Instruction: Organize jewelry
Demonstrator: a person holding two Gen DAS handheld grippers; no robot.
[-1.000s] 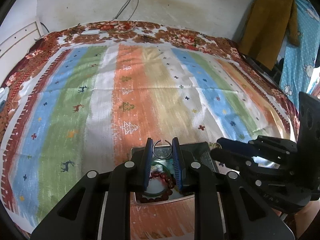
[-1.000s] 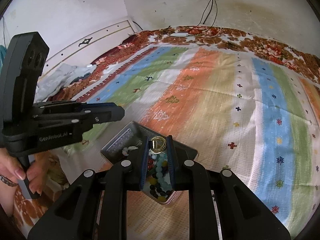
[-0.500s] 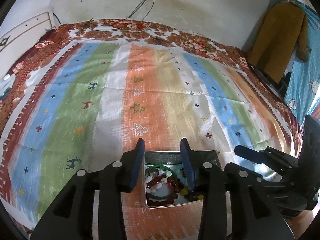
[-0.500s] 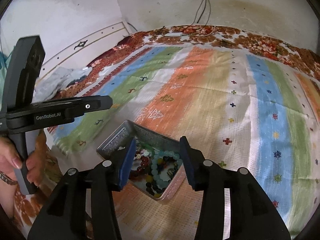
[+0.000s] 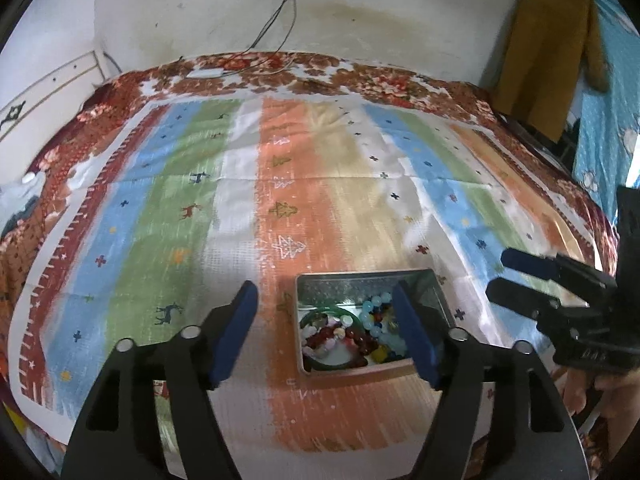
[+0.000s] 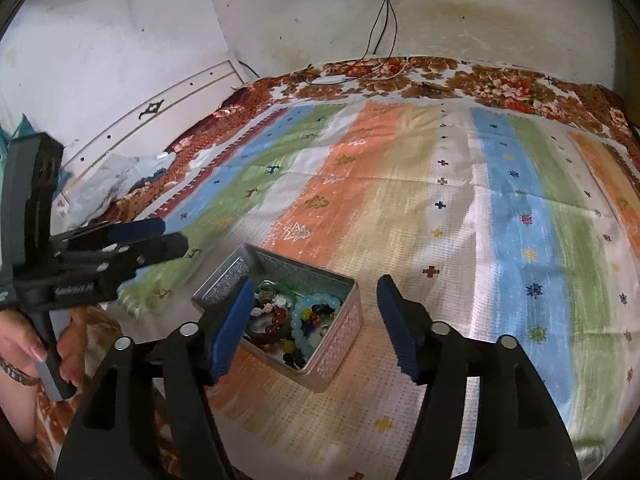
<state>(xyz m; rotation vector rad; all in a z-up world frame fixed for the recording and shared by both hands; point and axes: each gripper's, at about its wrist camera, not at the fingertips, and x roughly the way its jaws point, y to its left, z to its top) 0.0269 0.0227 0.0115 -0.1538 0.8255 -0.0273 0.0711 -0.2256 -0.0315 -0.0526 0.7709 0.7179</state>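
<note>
I have both grippers over the open metal tin (image 5: 362, 282) that sits on the striped bedspread (image 5: 280, 184), near its front edge. My left gripper (image 5: 326, 330) stands wide with nothing between its blue pads; its jaws have just been opening, and the same goes for my right gripper (image 6: 316, 322), which also stands wide and carries nothing. Neither pad touches the tin or what lies in it.

The jewelry is all inside the tin: a string of pale blue beads (image 6: 310, 312), a dark red bead bracelet (image 5: 352, 336), a green bangle (image 5: 326, 314) against the left wall, and a jumble of mixed coloured beads (image 6: 316, 316) around them. From the right wrist view I think there is a small metal ring low in the heap, but the blur leaves me unsure.

I judge this to be the release step of a drop-off: both tools are emptied above the tin and nothing else lies loose on the bedspread that I can see. The next move, as I read it, calls for pulling both grippers clear of the tin without catching its rim, then looking over the bed for any piece not yet put away. If none shows, the tin wants its lid, which I cannot find in either view.
</note>
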